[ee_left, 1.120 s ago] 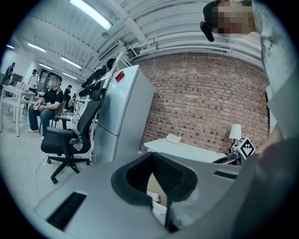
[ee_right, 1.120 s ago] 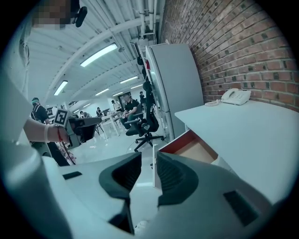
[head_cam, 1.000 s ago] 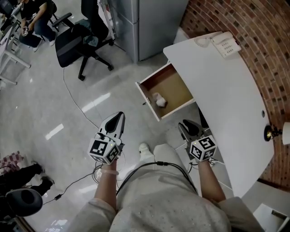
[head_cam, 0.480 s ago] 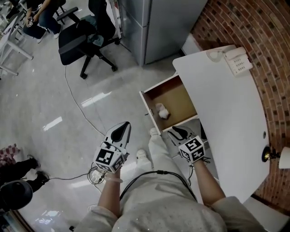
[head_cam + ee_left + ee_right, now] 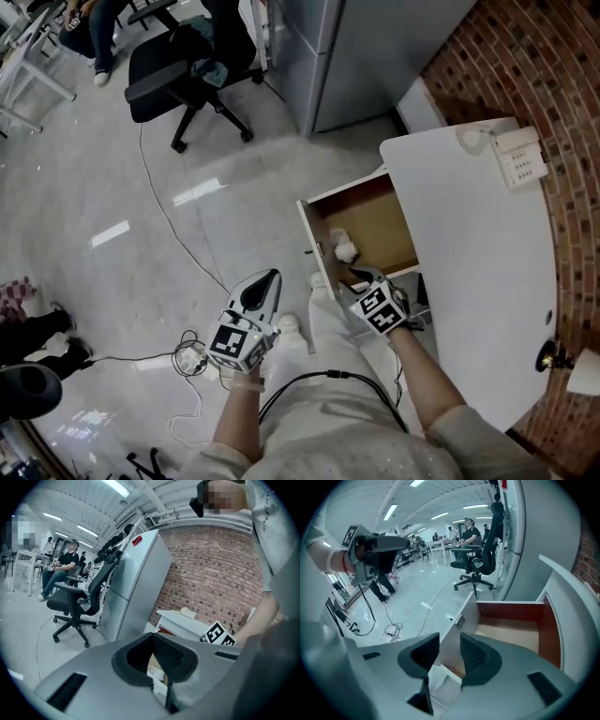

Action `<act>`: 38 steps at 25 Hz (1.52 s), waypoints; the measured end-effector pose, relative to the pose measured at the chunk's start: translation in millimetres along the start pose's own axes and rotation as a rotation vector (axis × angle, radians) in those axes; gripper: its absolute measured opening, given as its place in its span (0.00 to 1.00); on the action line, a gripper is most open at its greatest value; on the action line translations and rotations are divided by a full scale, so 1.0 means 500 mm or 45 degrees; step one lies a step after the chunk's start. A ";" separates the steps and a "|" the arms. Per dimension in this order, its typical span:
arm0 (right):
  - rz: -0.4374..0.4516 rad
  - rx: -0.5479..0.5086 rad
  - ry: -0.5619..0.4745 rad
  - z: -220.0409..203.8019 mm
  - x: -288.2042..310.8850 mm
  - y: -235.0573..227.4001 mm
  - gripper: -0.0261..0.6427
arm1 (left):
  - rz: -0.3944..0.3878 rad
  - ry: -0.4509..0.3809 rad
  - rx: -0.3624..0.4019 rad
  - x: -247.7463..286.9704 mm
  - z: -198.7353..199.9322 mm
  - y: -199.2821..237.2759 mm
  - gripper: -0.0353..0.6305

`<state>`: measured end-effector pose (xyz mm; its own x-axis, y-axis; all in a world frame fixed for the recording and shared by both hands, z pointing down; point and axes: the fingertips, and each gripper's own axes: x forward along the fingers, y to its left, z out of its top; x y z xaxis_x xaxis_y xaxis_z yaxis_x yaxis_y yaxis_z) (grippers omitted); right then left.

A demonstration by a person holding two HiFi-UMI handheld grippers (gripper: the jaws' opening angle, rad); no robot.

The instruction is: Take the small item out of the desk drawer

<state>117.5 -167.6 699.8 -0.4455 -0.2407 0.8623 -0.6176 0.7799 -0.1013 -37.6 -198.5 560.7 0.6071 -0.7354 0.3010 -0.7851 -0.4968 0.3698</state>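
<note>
The desk drawer point(image 5: 370, 220) stands pulled out from the white desk point(image 5: 469, 244), with a brown floor inside. A small crumpled white item point(image 5: 345, 249) lies near its front panel. My right gripper point(image 5: 359, 274) hovers at the drawer's front corner, just short of the item. Its jaws are opening and nothing is pressed between them. In the right gripper view, the gap of the right gripper point(image 5: 450, 637) frames the drawer's front panel, and the item point(image 5: 440, 688) shows low in that gap. My left gripper point(image 5: 269, 277) hangs over the floor left of the drawer, its tips together and empty.
A grey cabinet point(image 5: 375, 47) stands behind the drawer, and a black office chair point(image 5: 187, 70) sits on the floor at the back left. Cables point(image 5: 187, 356) trail across the floor near my left gripper. A white device point(image 5: 520, 157) lies on the desk by the brick wall point(image 5: 553, 75).
My right gripper has moved forward to the drawer's front corner, close to the white item, and its jaws have widened. The left gripper has kept its place beside me.
</note>
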 end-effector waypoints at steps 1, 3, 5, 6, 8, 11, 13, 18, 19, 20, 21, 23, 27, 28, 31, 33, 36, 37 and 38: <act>0.003 -0.031 0.023 0.001 0.011 -0.007 0.26 | 0.009 0.001 -0.010 0.003 -0.006 0.004 0.05; 0.011 -0.098 0.072 -0.001 0.034 -0.018 0.27 | 0.026 0.004 -0.026 0.011 -0.018 0.013 0.05; 0.022 -0.171 0.115 -0.004 0.056 -0.025 0.28 | 0.036 0.006 -0.035 0.017 -0.025 0.017 0.05; 0.028 -0.204 0.137 -0.006 0.066 -0.028 0.28 | 0.038 0.009 -0.040 0.020 -0.028 0.018 0.05; 0.043 -0.262 0.192 -0.016 0.087 -0.033 0.29 | 0.040 0.017 -0.050 0.026 -0.035 0.019 0.05; 0.070 -0.355 0.276 -0.034 0.116 -0.044 0.30 | 0.041 0.009 -0.041 0.038 -0.040 0.023 0.05; 0.082 -0.395 0.313 -0.045 0.133 -0.053 0.31 | 0.049 0.002 -0.040 0.046 -0.042 0.027 0.05; 0.081 -0.361 0.373 -0.071 0.167 -0.081 0.32 | 0.071 0.003 -0.051 0.060 -0.060 0.041 0.05; 0.081 -0.352 0.382 -0.075 0.172 -0.083 0.32 | 0.073 0.005 -0.053 0.062 -0.063 0.043 0.05; 0.085 -0.352 0.393 -0.080 0.177 -0.085 0.33 | 0.076 0.006 -0.056 0.064 -0.066 0.045 0.05; 0.090 -0.360 0.406 -0.085 0.181 -0.086 0.34 | 0.079 0.007 -0.060 0.065 -0.067 0.047 0.05; 0.096 -0.386 0.431 -0.094 0.190 -0.092 0.35 | 0.086 0.006 -0.065 0.067 -0.069 0.051 0.05; 0.108 -0.446 0.466 -0.106 0.215 -0.102 0.37 | 0.096 0.006 -0.075 0.070 -0.077 0.059 0.05; 0.119 -0.470 0.478 -0.112 0.221 -0.102 0.37 | 0.097 0.010 -0.078 0.070 -0.082 0.059 0.05; 0.137 -0.565 0.522 -0.135 0.237 -0.108 0.39 | 0.103 0.026 -0.097 0.070 -0.099 0.059 0.05; 0.135 -0.628 0.549 -0.149 0.246 -0.116 0.41 | 0.105 0.034 -0.115 0.070 -0.112 0.058 0.05; 0.123 -0.694 0.557 -0.156 0.259 -0.127 0.42 | 0.100 0.043 -0.128 0.074 -0.131 0.057 0.05; 0.122 -0.710 0.557 -0.155 0.263 -0.128 0.43 | 0.098 0.047 -0.131 0.076 -0.137 0.057 0.05; 0.121 -0.728 0.558 -0.155 0.267 -0.131 0.44 | 0.096 0.050 -0.132 0.079 -0.142 0.057 0.05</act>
<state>148.8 -205.8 860.1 -0.1054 0.0033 0.9944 -0.1001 0.9949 -0.0140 -27.2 -208.9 645.4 0.5527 -0.7492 0.3650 -0.8131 -0.3887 0.4334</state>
